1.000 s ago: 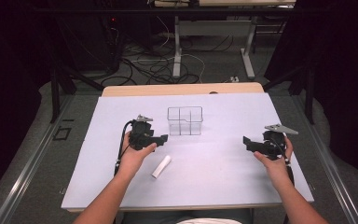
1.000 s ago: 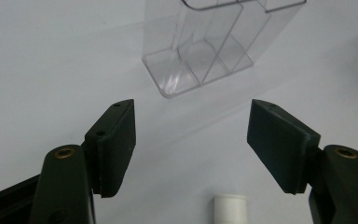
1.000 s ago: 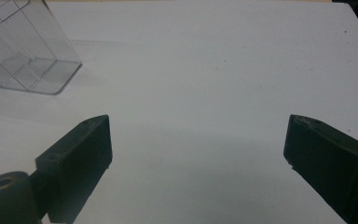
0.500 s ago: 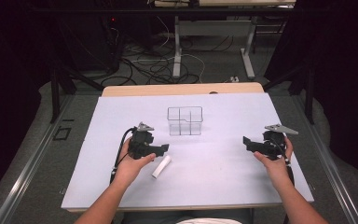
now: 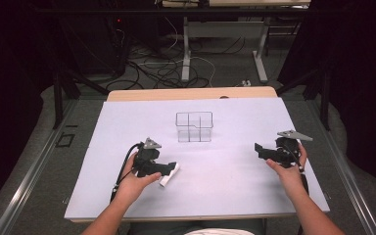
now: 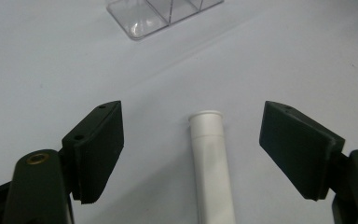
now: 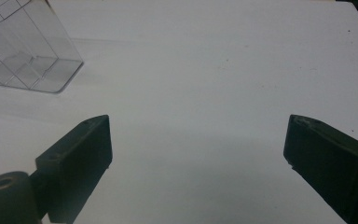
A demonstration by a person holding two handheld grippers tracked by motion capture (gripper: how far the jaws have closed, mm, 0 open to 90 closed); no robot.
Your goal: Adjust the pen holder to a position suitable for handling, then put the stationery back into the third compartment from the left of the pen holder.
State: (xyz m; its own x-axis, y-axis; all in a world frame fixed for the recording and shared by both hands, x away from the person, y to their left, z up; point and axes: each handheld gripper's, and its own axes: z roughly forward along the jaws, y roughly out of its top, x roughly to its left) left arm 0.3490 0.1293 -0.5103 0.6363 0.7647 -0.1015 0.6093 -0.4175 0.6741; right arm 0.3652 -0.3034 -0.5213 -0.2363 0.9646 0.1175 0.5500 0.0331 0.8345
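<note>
Left gripper view: left gripper (image 6: 191, 149) jaws wide, astride white tube (image 6: 212, 163), untouching.

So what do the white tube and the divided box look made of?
White tube: likely matte plastic, going by its opaque, dull surface and moulded rim. Divided box: clear, glossy hard plastic, probably acrylic; the table shows through its walls.

The tube (image 6: 212, 168) looks like matt white plastic, smooth. The divided box (image 5: 194, 127) is clear glossy plastic. The left gripper (image 6: 191, 154) has matt black pads, finely ribbed at one edge. The table (image 5: 235, 191) carries a smooth, matt white sheet over a pale wooden top.
</note>
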